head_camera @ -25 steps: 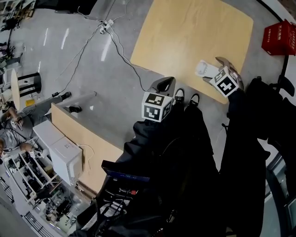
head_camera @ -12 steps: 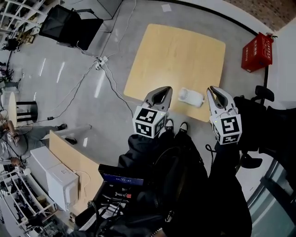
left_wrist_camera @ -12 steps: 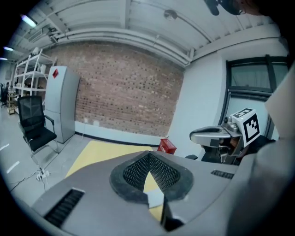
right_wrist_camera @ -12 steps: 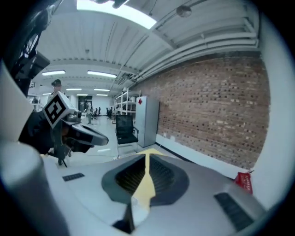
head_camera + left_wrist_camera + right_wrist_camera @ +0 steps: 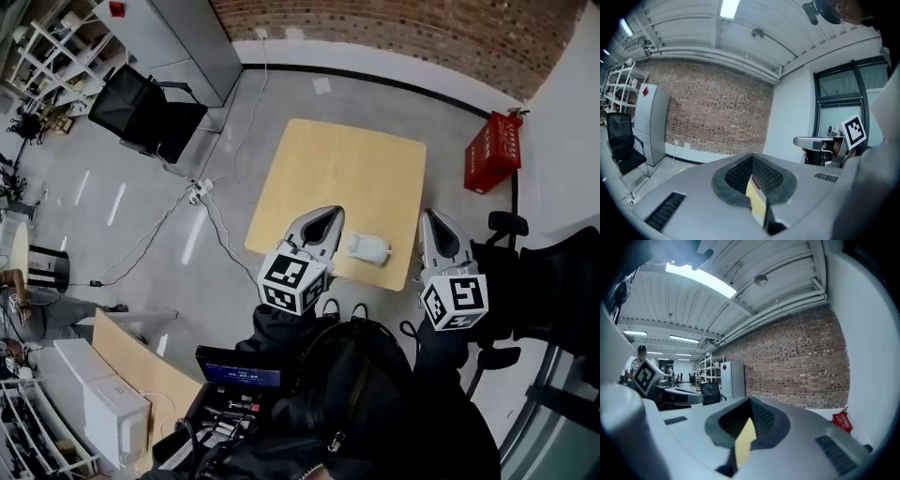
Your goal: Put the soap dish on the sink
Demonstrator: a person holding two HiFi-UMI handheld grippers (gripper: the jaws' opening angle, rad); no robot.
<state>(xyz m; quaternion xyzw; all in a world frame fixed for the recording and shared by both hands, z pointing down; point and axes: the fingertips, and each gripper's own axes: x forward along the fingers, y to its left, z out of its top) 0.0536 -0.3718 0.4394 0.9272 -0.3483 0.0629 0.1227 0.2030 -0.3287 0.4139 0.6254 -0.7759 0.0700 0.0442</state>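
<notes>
One square wooden worktop (image 5: 328, 169) stands on a grey floor (image 5: 169, 244) before a brick wall (image 5: 422, 37). The fingers of the left gripper (image 5: 327, 213) are clenched on nothing. Those of the right gripper (image 5: 431, 217) have just been closing and are clenched too, empty. Between the two grippers, one white soap dish (image 5: 367, 248) lies near the worktop's near edge, its contents unclear. One red crate (image 5: 492, 152) stands by the wall.

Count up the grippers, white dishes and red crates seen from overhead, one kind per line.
Grippers: 2 (left gripper, right gripper)
Dish: 1
Crate: 1
Total: 4
</notes>
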